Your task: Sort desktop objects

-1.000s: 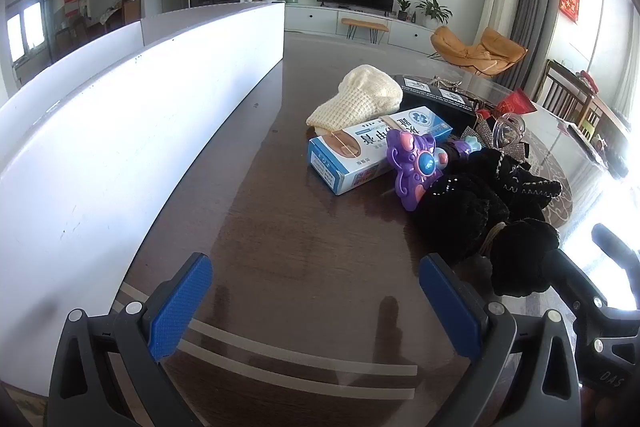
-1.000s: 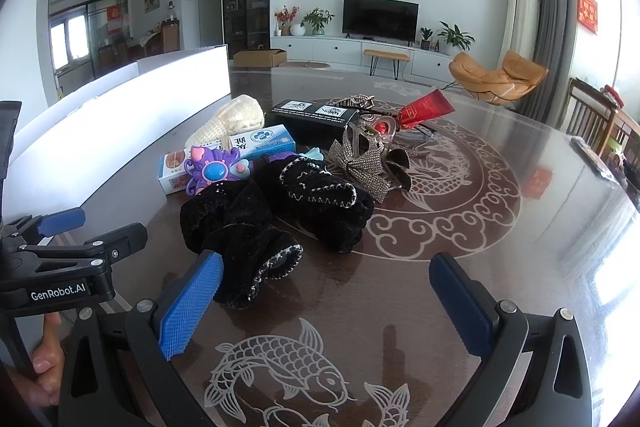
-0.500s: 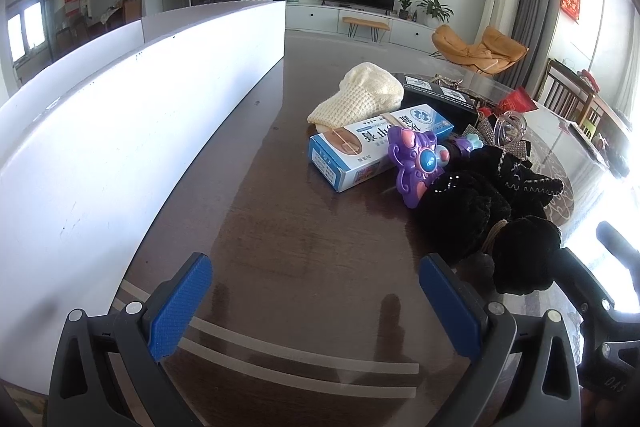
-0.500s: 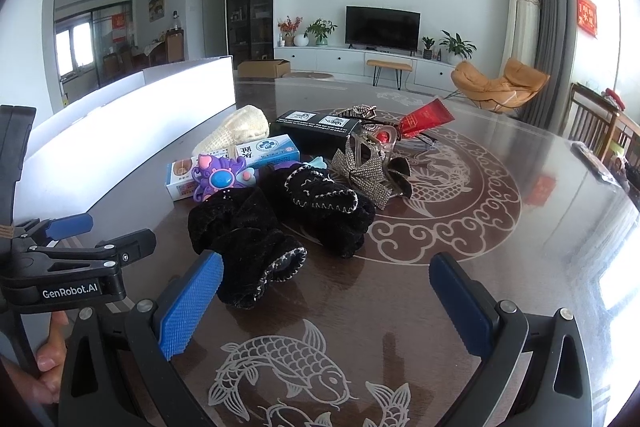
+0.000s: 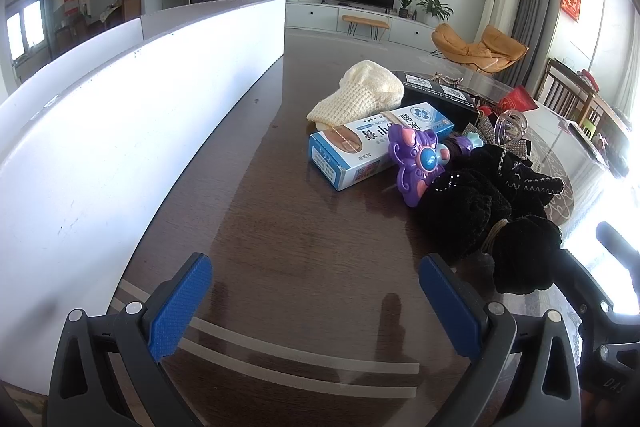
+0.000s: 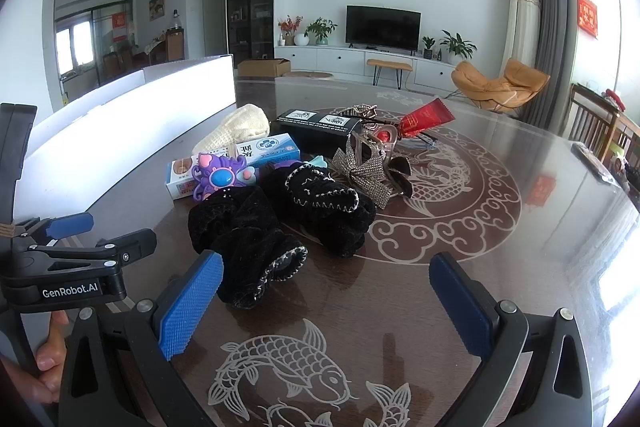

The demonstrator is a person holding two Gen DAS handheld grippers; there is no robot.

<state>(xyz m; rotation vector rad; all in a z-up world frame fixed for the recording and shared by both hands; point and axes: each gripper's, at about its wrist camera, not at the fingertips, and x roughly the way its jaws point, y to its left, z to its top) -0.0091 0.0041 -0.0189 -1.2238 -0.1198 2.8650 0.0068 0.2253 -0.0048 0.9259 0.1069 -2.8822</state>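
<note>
A pile of items lies on the dark wooden table: two black velvet scrunchies, a purple toy, a blue-and-white medicine box, a cream knitted pouch, a black box, a rhinestone bow clip and a red tube. My left gripper is open over bare table, left of the pile. My right gripper is open just in front of the nearest scrunchie. Neither holds anything.
A long white bin runs along the table's left side. The left gripper's body and a hand appear at the lower left of the right wrist view. Chairs stand at the far right.
Both grippers have lifted and tilted slightly, so the pile sits a little lower in the views. Nothing on the table has moved and both grippers stay open.
</note>
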